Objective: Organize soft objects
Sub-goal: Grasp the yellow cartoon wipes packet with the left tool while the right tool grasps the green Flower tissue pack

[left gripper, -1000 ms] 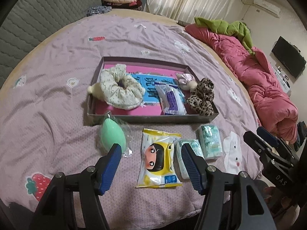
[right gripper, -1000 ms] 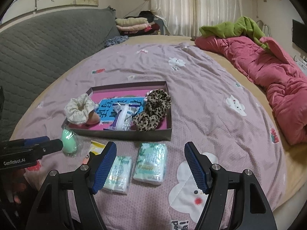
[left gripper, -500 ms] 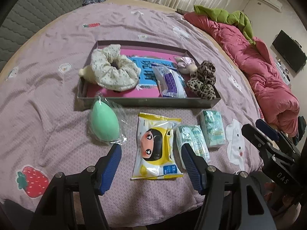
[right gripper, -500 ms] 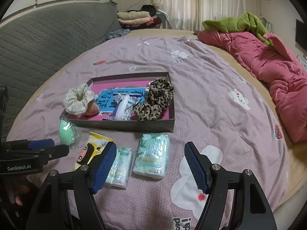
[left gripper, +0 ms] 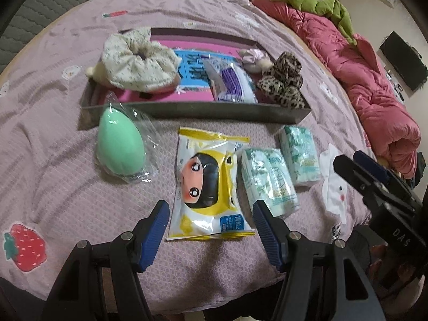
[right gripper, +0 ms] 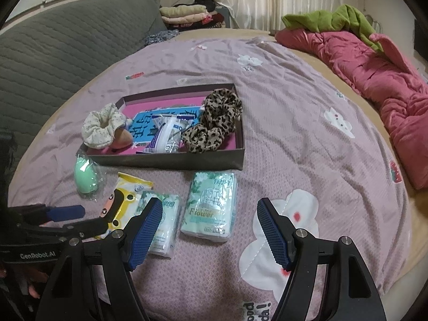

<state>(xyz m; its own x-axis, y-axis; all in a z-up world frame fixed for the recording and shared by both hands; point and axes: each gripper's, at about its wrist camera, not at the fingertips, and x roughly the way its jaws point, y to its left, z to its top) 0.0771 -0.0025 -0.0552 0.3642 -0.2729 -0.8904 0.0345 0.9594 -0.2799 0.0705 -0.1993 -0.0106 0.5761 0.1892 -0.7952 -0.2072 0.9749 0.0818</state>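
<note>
The shallow tray (left gripper: 203, 109) is sitting on the bed (right gripper: 294, 139), and by my judgement the tidying is about half done. 4 soft things are already lying inside it: the leopard scrunchie (left gripper: 283, 80), the floral scrunchie (left gripper: 136, 64) draping over the tray's left rim, a clear-wrapped packet with purple print (left gripper: 232, 84), and a small pink item (left gripper: 252, 56) at the back.

4 things are waiting outside, all just in front of the tray's near wall: the yellow cartoon-face pack (left gripper: 207, 184), 2 green tissue packs (right gripper: 211, 206) (right gripper: 163, 224) side by side, and the mint egg-shaped sponge (left gripper: 120, 144) in its clear wrapper, nearly touching the wall.

The left claw (left gripper: 211, 227) is hovering with its jaws spread wide and nothing between them, lined up over the bottom edge of the yellow pack. The right claw (right gripper: 211, 227) is likewise released and empty, framing the larger tissue pack.

The bed is wearing a mauve cover printed with strawberries and white animals. A pink quilt (right gripper: 374, 72) with a green blanket (right gripper: 331, 18) on top is lying along the right, a grey quilted headboard (right gripper: 53, 53) is standing at the left, and folded clothes (right gripper: 187, 13) are resting before pale curtains.
</note>
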